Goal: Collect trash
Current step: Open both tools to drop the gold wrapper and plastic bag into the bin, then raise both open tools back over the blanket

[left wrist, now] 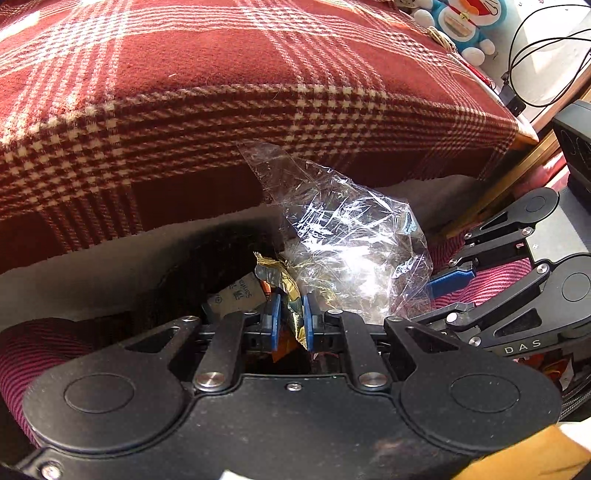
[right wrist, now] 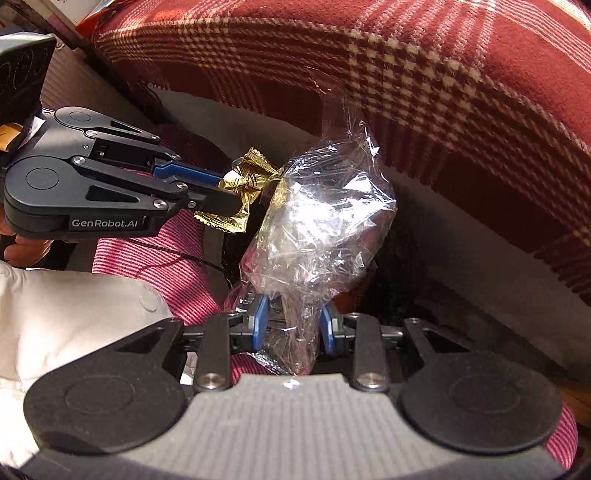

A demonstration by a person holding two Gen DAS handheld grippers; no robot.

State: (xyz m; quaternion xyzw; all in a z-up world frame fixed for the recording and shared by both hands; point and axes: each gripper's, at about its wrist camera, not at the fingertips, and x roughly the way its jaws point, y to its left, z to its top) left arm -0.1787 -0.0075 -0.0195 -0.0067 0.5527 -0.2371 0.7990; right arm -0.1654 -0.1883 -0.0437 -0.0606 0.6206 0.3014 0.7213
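Note:
In the left wrist view my left gripper (left wrist: 290, 315) is shut on a crinkled gold foil wrapper (left wrist: 282, 282), pinched between its blue pads. The right wrist view shows the same left gripper (right wrist: 229, 190) coming in from the left with the gold foil wrapper (right wrist: 240, 184). My right gripper (right wrist: 293, 325) is shut on the twisted lower end of a crumpled clear plastic bag (right wrist: 317, 221), which stands up above it. The clear plastic bag (left wrist: 351, 251) touches the gold wrapper. The right gripper (left wrist: 424, 301) enters from the right there.
Below both grippers a magenta striped bag (left wrist: 487, 284) gapes darkly, with a paper scrap (left wrist: 236, 295) inside. A red plaid blanket (left wrist: 221, 92) drapes the furniture behind. A blue plush toy (left wrist: 461, 22), cables and a black device (left wrist: 576, 147) sit far right. A white sleeve (right wrist: 74, 314) lies left.

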